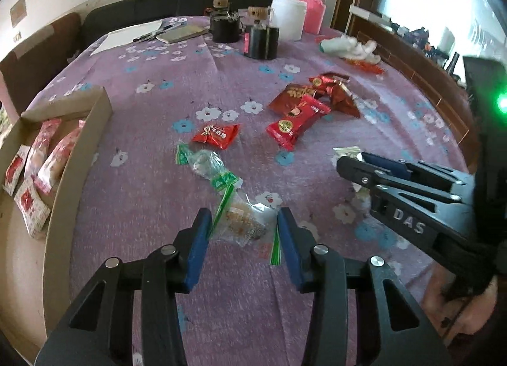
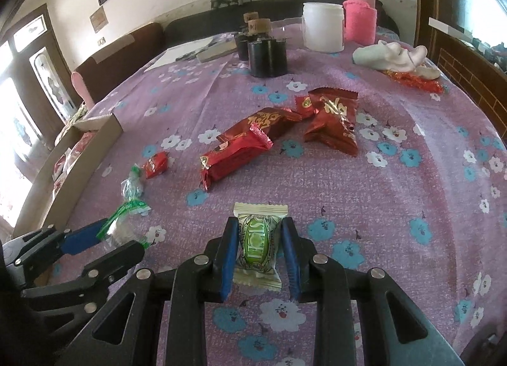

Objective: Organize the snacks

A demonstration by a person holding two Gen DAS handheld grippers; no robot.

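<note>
My left gripper (image 1: 244, 218) is open, its jaws on either side of a clear green-striped snack packet (image 1: 245, 223) lying on the purple cloth. A second clear green packet (image 1: 209, 164) lies just beyond it. My right gripper (image 2: 258, 229) has its blue pads against both sides of a green-and-white wrapped snack (image 2: 258, 247); whether it grips is unclear. It also shows in the left wrist view (image 1: 351, 166). Red snack packs (image 2: 236, 152) lie in the middle of the table, with a small red one (image 1: 217, 136) nearer the cardboard box (image 1: 79, 150).
The cardboard box at the left table edge holds several pink and red packets (image 1: 47, 157). Black jars (image 1: 261, 38), a white tub (image 1: 288, 17), a pink-sleeved bottle (image 1: 313, 8), a white cloth (image 2: 393, 57), papers and pens (image 1: 152, 33) stand at the far side.
</note>
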